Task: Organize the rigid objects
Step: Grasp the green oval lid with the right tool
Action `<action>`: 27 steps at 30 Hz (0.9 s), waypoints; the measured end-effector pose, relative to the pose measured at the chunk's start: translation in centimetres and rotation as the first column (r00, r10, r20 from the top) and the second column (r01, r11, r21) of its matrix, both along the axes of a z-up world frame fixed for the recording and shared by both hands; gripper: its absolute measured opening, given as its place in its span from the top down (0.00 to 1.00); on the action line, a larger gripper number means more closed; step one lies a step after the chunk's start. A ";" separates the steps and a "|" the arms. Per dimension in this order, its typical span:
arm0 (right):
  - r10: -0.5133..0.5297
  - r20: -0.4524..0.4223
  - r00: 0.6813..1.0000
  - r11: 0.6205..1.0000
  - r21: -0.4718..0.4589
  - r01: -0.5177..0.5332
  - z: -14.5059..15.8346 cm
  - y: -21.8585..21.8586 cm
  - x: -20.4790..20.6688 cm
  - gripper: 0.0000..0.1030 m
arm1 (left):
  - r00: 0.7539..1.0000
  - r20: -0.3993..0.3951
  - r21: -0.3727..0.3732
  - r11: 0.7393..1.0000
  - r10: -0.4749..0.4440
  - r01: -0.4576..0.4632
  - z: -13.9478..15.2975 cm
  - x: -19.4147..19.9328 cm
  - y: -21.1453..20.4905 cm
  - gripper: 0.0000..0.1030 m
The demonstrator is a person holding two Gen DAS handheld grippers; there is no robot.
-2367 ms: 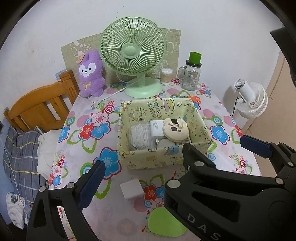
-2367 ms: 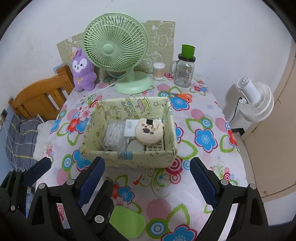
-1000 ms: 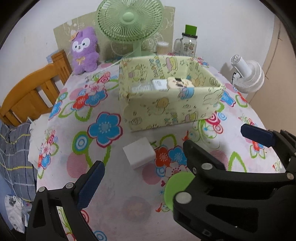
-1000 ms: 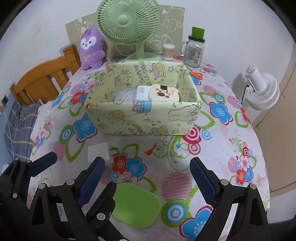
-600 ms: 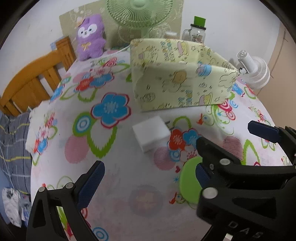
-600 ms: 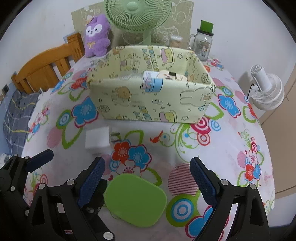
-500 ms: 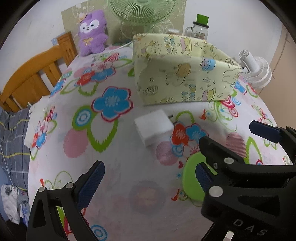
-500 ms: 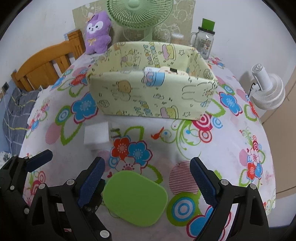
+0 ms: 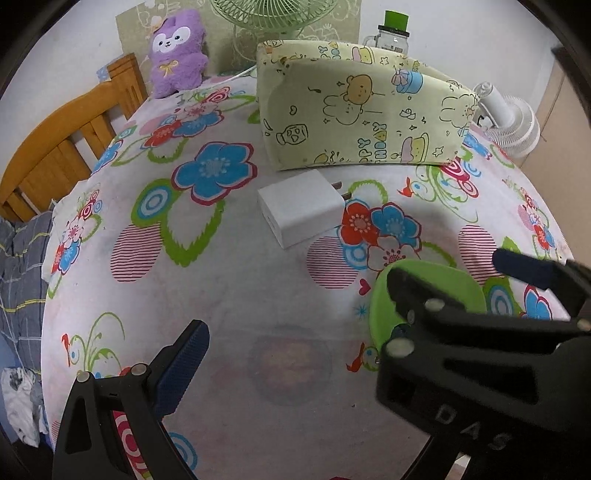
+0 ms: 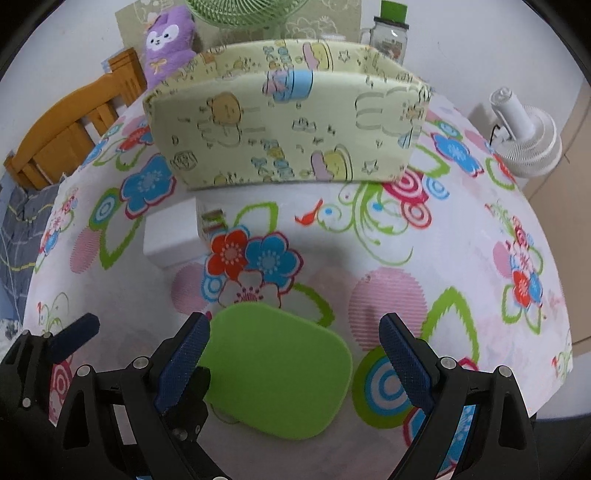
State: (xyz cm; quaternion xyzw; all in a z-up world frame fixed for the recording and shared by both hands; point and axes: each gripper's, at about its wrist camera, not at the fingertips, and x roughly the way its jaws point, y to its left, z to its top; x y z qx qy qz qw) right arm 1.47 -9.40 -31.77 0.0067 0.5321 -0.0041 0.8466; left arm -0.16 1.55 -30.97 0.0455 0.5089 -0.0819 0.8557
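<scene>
A lived-in home room: a flower-print tablecloth [image 9: 229, 280] covers the table, with a purple plush toy [image 9: 177, 51] at eleven o'clock, a wooden chair [image 9: 62, 144] at nine, a green desk fan [image 9: 273, 14] at twelve

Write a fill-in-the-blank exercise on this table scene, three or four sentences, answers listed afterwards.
1. The flat pad lying between the right gripper's open fingers is coloured ____.
2. The white charger lies on the tablecloth just in front of the yellow fabric ____.
3. The plush toy standing at the far end of the table is coloured ____.
4. The left gripper holds ____.

Missing words: green; box; purple; nothing
</scene>
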 end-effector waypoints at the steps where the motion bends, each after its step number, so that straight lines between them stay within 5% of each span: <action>1: -0.004 -0.004 1.000 1.000 0.002 0.004 -0.1 0.0 -0.1 0.08 | 1.000 0.003 -0.001 1.000 -0.001 0.001 0.0 0.0 0.0 0.03; 13: -0.087 -0.048 0.995 0.994 0.059 0.090 -1.4 0.8 -0.6 0.01 | 1.000 0.008 0.007 1.000 0.017 -0.017 -0.2 -0.4 0.4 0.01; 27: -0.156 -0.012 0.988 0.988 -0.020 0.156 -1.6 1.9 -0.9 0.07 | 0.999 -0.014 0.048 0.998 0.035 -0.034 -1.0 0.3 1.2 0.00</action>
